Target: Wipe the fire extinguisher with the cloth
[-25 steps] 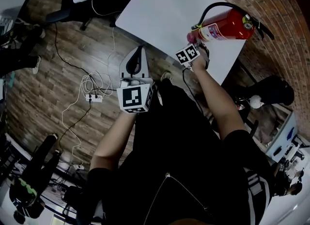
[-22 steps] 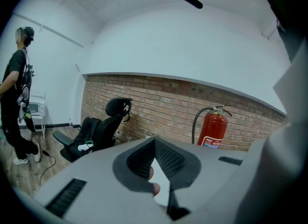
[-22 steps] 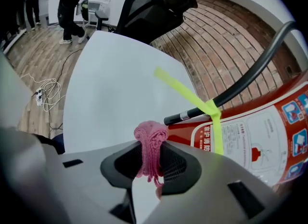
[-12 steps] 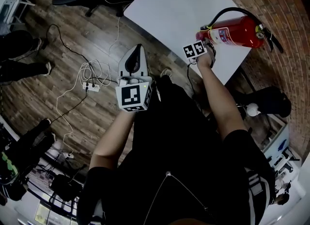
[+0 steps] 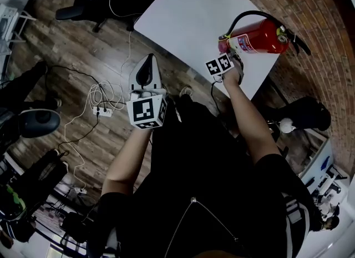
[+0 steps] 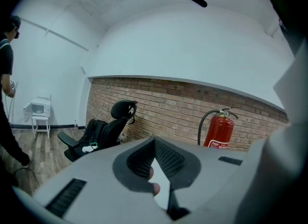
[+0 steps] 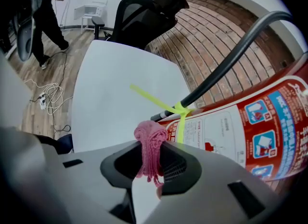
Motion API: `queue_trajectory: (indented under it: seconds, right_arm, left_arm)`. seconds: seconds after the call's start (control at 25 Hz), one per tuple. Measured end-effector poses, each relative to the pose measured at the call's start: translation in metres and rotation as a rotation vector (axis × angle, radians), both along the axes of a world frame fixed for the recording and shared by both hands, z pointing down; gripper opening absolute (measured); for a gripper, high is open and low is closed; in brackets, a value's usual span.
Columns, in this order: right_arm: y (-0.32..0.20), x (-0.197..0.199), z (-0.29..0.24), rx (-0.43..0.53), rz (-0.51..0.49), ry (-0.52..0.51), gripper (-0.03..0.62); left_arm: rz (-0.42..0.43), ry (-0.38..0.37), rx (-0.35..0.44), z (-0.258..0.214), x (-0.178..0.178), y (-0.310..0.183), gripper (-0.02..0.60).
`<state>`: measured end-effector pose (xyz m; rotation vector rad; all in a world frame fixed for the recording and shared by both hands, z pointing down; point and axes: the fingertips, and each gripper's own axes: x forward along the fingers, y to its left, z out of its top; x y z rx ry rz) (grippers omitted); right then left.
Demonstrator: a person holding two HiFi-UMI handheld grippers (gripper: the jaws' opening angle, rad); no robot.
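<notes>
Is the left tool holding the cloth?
No, the left tool has its jaws closed on nothing; the pink cloth is clamped in the right tool.

A white table (image 5: 191, 21) is seen at twelve o'clock, a cabled power strip (image 5: 104, 112) at nine, a brick wall (image 5: 319, 7) at two.

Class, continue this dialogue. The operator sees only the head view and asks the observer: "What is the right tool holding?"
Observer: The right tool is shut on a pink cloth, bunched between its jaws.
Operator: And the left tool?
Observer: The left tool holds nothing; its jaws meet at the tips.
Operator: Is the fire extinguisher lying down?
Observer: No. The left gripper view shows the fire extinguisher standing upright before a brick wall.
</notes>
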<state>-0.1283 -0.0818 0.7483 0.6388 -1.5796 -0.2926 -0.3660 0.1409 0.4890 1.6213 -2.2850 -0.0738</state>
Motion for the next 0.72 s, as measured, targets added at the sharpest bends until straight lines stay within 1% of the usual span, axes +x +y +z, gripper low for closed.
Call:
queue_trajectory:
  seconds: [0.48, 0.72]
  right_arm:
    - [0.001, 0.007, -0.053, -0.007, 0.013, -0.089, 0.104]
    - [0.002, 0.008, -0.077, 0.03, -0.012, -0.103, 0.104]
  left_arm:
    - [0.033, 0.002, 0.038, -0.014, 0.016, -0.016, 0.011]
    - [0.046, -0.002, 0.047, -0.019, 0.021, -0.018, 0.011]
